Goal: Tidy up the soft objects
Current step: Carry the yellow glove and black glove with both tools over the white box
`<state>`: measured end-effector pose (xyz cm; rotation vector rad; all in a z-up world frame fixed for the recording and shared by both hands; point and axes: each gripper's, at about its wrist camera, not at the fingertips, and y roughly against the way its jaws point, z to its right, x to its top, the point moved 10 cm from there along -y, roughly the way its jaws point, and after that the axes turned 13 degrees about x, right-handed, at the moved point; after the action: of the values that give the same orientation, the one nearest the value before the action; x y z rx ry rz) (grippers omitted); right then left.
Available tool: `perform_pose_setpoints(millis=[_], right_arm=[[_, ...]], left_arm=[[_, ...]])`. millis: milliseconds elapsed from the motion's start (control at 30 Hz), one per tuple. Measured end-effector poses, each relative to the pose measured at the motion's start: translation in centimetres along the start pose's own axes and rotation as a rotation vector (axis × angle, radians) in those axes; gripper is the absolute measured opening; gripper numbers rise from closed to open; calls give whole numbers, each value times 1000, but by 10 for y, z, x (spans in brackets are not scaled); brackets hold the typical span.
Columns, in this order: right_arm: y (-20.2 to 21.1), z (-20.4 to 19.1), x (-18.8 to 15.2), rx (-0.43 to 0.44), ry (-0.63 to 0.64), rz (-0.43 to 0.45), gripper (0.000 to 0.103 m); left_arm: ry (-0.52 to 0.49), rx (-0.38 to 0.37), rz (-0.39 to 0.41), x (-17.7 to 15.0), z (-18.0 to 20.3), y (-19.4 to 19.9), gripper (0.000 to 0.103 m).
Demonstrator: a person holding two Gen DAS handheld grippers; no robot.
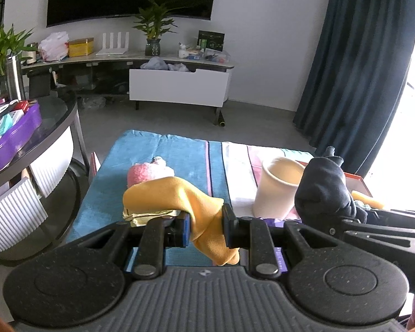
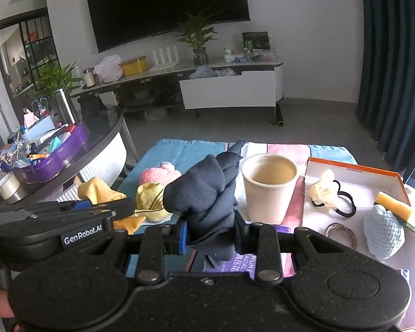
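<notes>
Left wrist view: we see the left hand-held gripper (image 1: 206, 228) closed down on a yellow cloth (image 1: 179, 193), which bunches between the fingers and hangs clear of the surface. Right wrist view: the right hand-held gripper (image 2: 210, 235) is likewise clamped on a dark navy cloth (image 2: 207, 193), lifted and crumpled above the fingers. Both grippers sit side by side, nearly touching.

Beyond them, on the striped towel (image 1: 179, 149) covering the surface, a pink knitted item (image 2: 159, 174) and a pale yellow knitted item (image 2: 152, 199) lie loose. A cream cup (image 2: 268, 188) stands empty between them and the orange-rimmed box (image 2: 354, 166). The box holds a blue knitted fruit (image 2: 383, 235), hair ties (image 2: 343, 202) and a sponge piece (image 2: 394, 204).

Our judgement: sorting is partway; two cloths are in hand, two soft items are unplaced.
</notes>
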<state>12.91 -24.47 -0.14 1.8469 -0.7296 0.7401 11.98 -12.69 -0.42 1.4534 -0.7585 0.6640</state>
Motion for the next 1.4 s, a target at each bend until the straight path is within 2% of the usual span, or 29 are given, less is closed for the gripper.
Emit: perform_pose_setpoints(millis=[1400], right_arm=[[42, 55, 2, -50, -85, 71, 38]], left_arm=[[-99, -72, 20, 3, 64, 10, 24]])
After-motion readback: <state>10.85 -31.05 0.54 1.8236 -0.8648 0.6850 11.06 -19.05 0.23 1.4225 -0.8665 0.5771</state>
